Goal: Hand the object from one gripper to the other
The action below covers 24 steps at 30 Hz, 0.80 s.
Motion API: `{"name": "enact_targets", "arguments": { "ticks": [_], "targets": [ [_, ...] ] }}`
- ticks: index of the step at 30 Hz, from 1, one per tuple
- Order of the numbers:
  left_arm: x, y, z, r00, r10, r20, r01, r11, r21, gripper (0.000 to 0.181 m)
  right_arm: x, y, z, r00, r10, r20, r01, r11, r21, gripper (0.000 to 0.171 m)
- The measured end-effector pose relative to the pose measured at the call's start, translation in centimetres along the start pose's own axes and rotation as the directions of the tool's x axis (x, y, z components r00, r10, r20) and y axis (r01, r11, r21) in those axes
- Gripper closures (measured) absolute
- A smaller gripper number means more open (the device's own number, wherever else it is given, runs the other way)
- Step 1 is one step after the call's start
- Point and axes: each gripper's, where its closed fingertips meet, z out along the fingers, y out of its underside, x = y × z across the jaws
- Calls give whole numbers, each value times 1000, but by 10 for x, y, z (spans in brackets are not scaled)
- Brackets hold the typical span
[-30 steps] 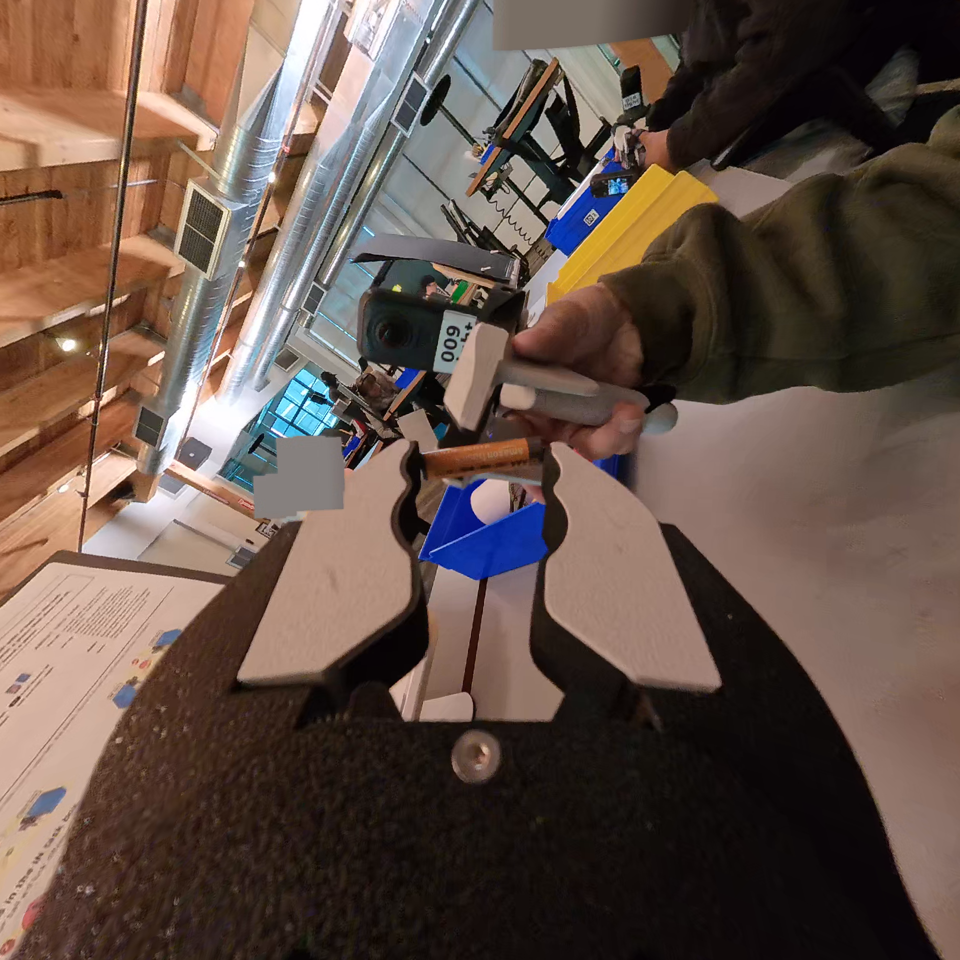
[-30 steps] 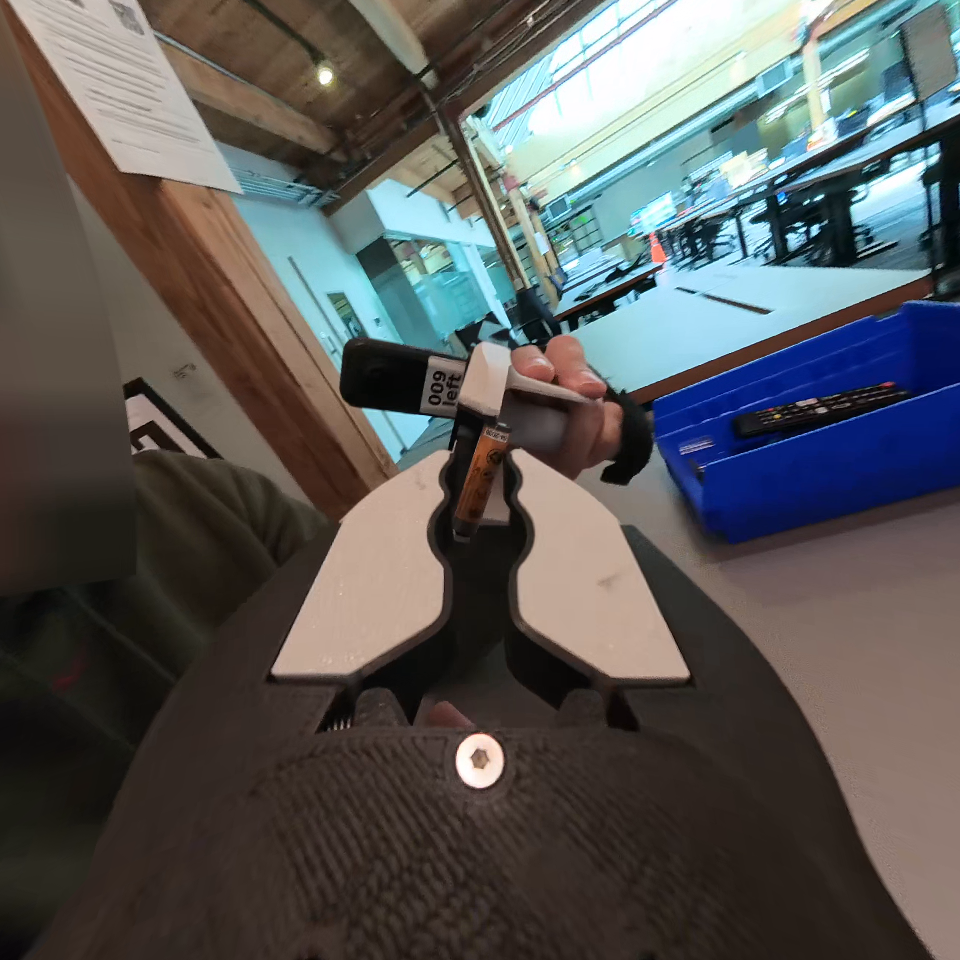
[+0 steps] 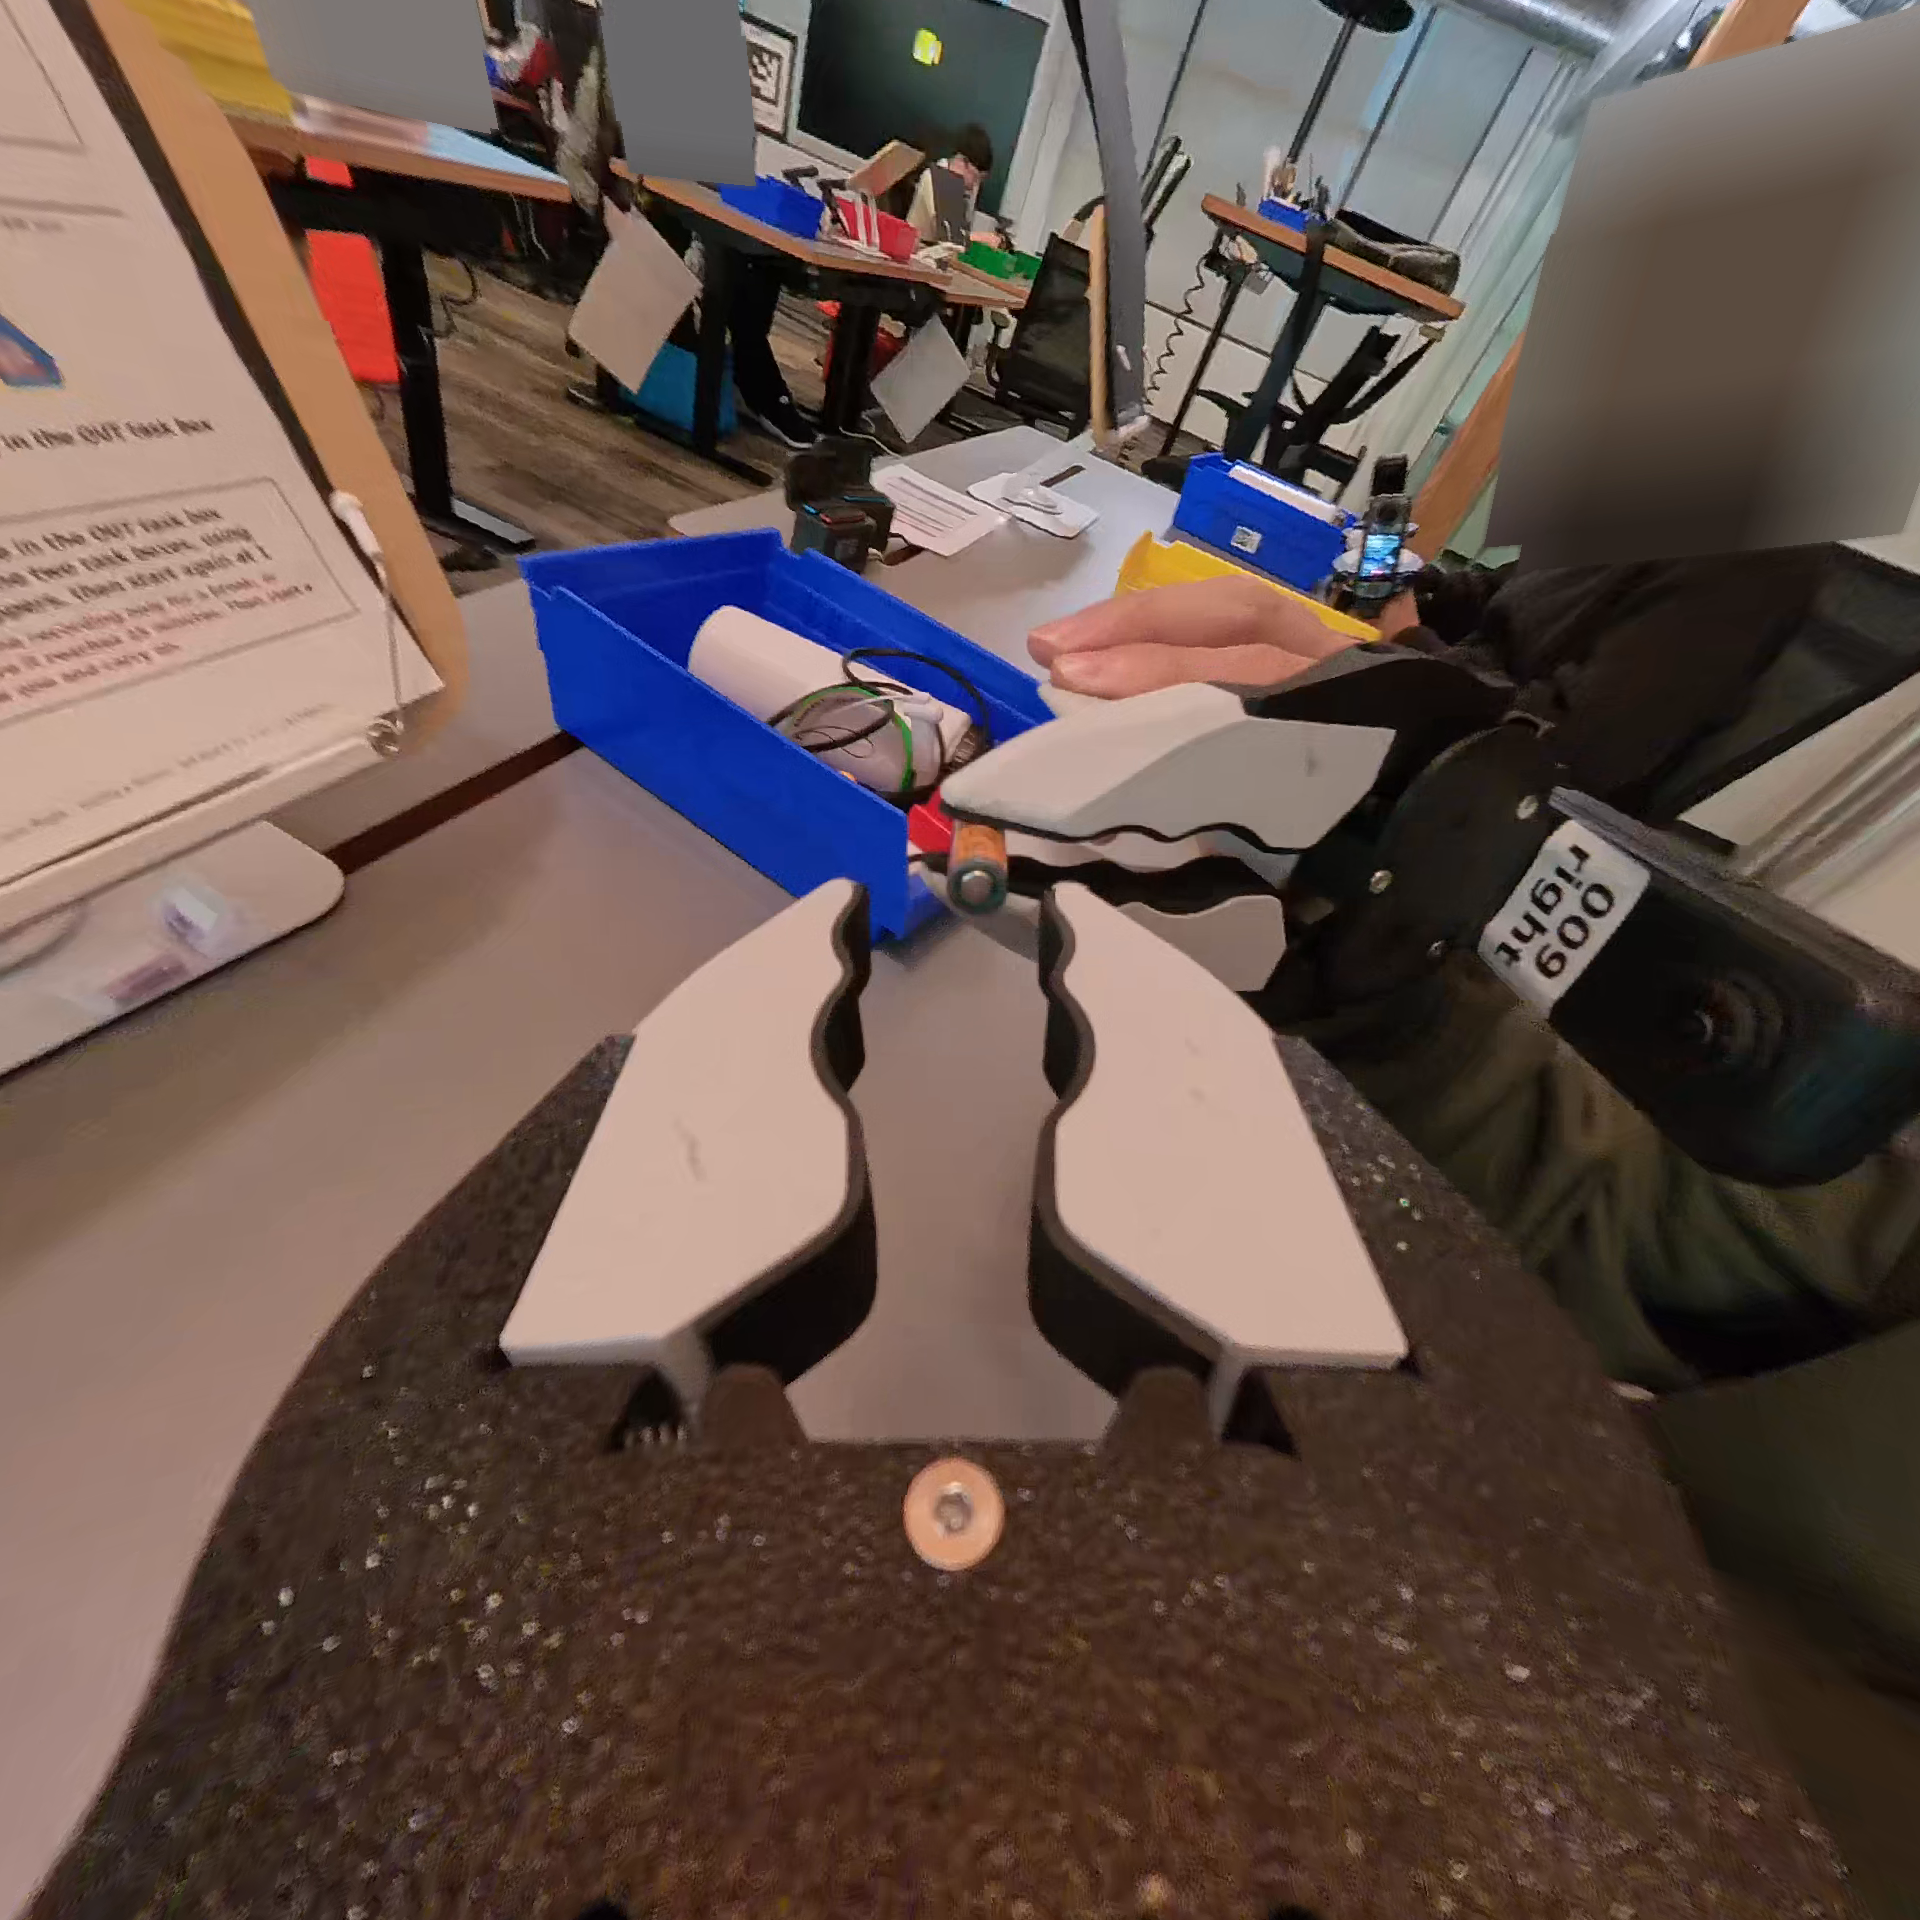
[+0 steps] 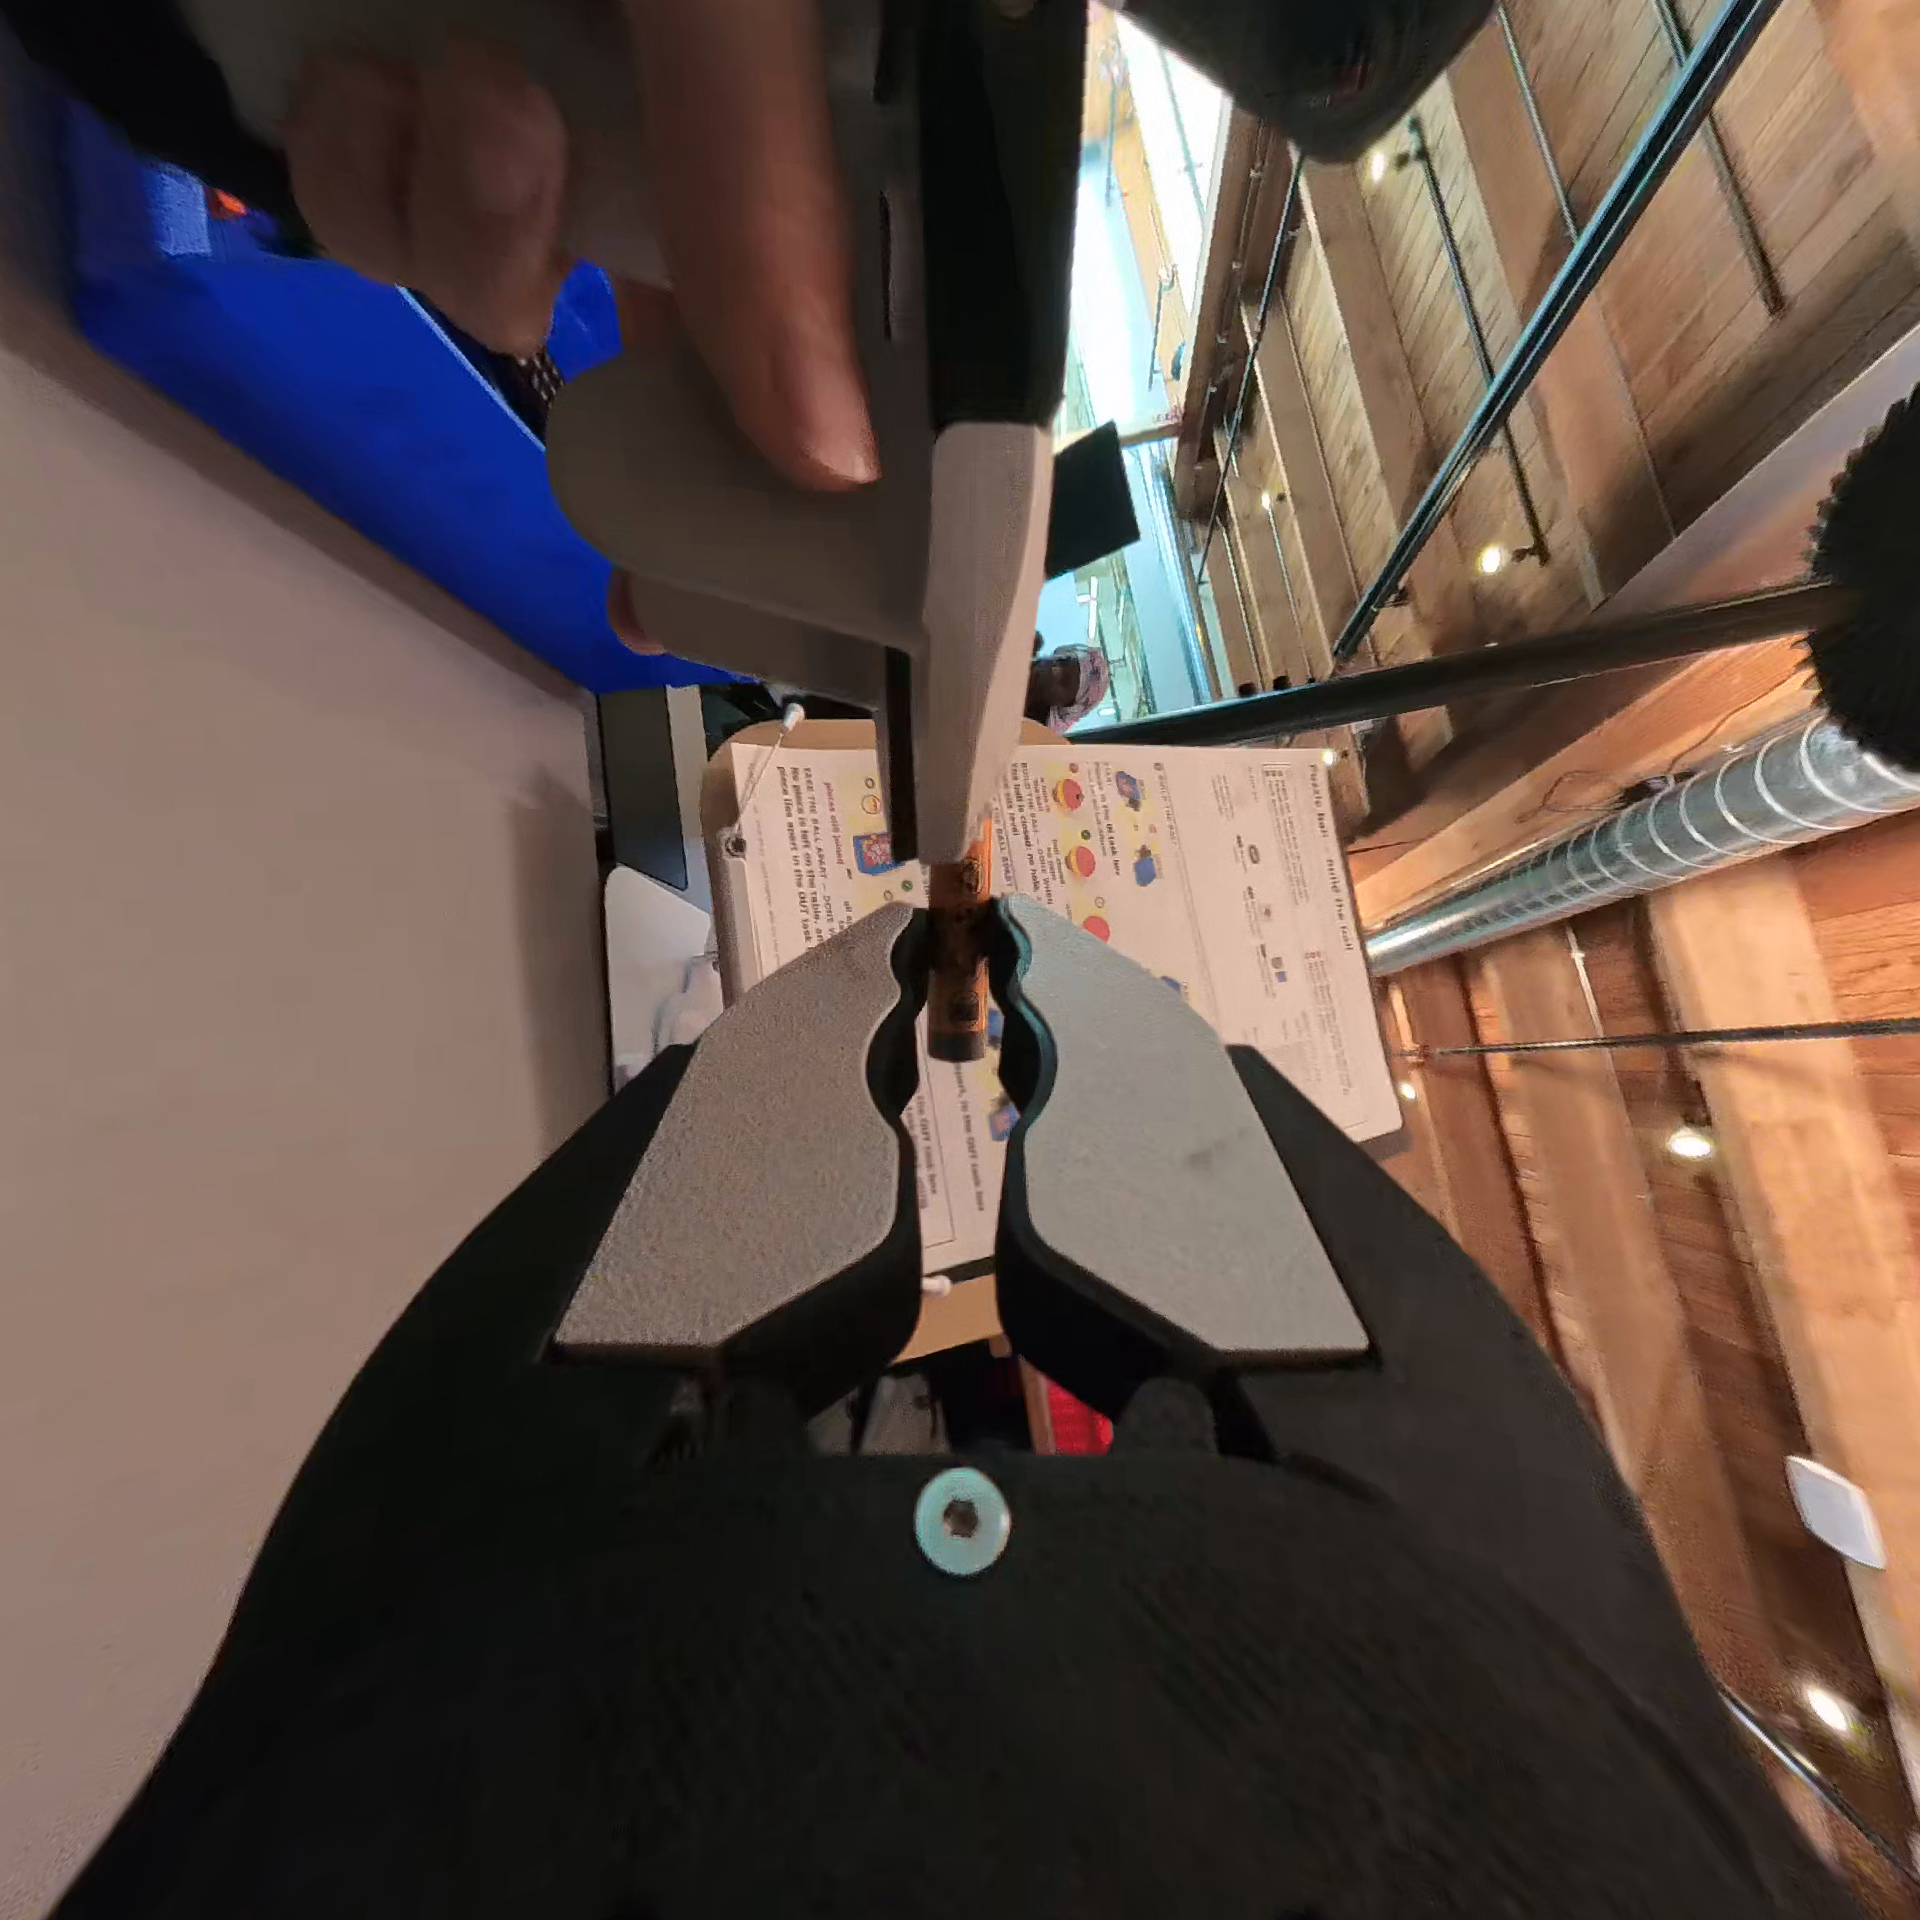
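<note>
An orange and black battery [image 3: 977, 871] is clamped between the tips of my right gripper [image 3: 995, 847], which reaches in from the right in the left wrist view with a hand on it. My left gripper [image 3: 951, 912] is open. Its grey fingertips stand on either side of the battery's near end, just short of it, without touching. In the right wrist view my right gripper [image 4: 954, 920] is shut on the battery [image 4: 954, 987]. The left gripper [image 4: 930, 847] comes down from above, its tips at the battery's far end.
A blue bin [image 3: 707, 727] with a white roll and cables stands on the grey table [image 3: 416, 987] just behind the grippers. A board with an instruction sheet [image 3: 156, 520] stands at the left. A yellow bin [image 3: 1174, 566] and a smaller blue bin [image 3: 1257, 509] sit farther back. My left and right fingertips are right by each other.
Both grippers have turned about a quarter turn, so both views have rotated. The battery stays in the right gripper. The left jaws have narrowed somewhat around its end.
</note>
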Motion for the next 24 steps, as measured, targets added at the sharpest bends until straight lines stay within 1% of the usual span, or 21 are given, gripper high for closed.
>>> {"name": "enact_targets", "arguments": {
  "ticks": [2,4,6,7,10,13,16,18,19,20,21,22,23,24],
  "targets": [
    [1,3,0,1000,-20,-23,20,1000,-15,156,-1,-1,1,997,-70,-12,70,997,-17,161],
    [0,5,0,1000,-19,-25,18,999,-28,170,-4,-1,2,991,-136,-16,136,990,-34,161],
    [-1,7,0,999,-15,-31,14,999,-41,171,-5,-1,3,983,-180,-23,179,983,-42,160],
    [-1,8,0,999,-5,-34,3,999,-47,171,-6,-1,3,984,-177,-16,177,984,-39,160],
    [-3,8,0,998,47,-32,-48,998,-40,172,-8,-1,4,994,-108,4,108,994,-21,161],
    [-3,7,1,993,116,-31,-116,993,-22,172,-9,-1,3,1000,-1,31,1,1000,12,161],
    [-2,6,0,979,203,-19,-203,979,-15,172,-8,-4,-1,978,185,94,-192,979,72,160],
    [1,2,-2,971,238,-25,-238,971,10,172,-3,-7,-5,941,309,135,-326,936,130,159],
    [1,0,-3,969,247,-22,-246,969,21,172,0,-7,-8,916,369,157,-392,907,154,155],
    [2,-1,-4,961,277,-25,-276,960,37,172,4,-5,-10,874,450,185,-479,863,161,150],
    [5,-4,-7,946,322,-36,-319,946,64,172,7,-2,-12,801,553,230,-591,793,149,145],
    [8,-7,-10,933,358,-40,-353,931,90,172,11,1,-15,688,666,289,-718,684,132,141],
    [13,-9,-14,913,404,-52,-396,911,120,172,15,3,-18,522,772,363,-846,523,104,132],
    [18,-12,-18,887,457,-62,-444,883,155,172,17,2,-22,291,838,462,-951,306,46,125]
  ]
}}
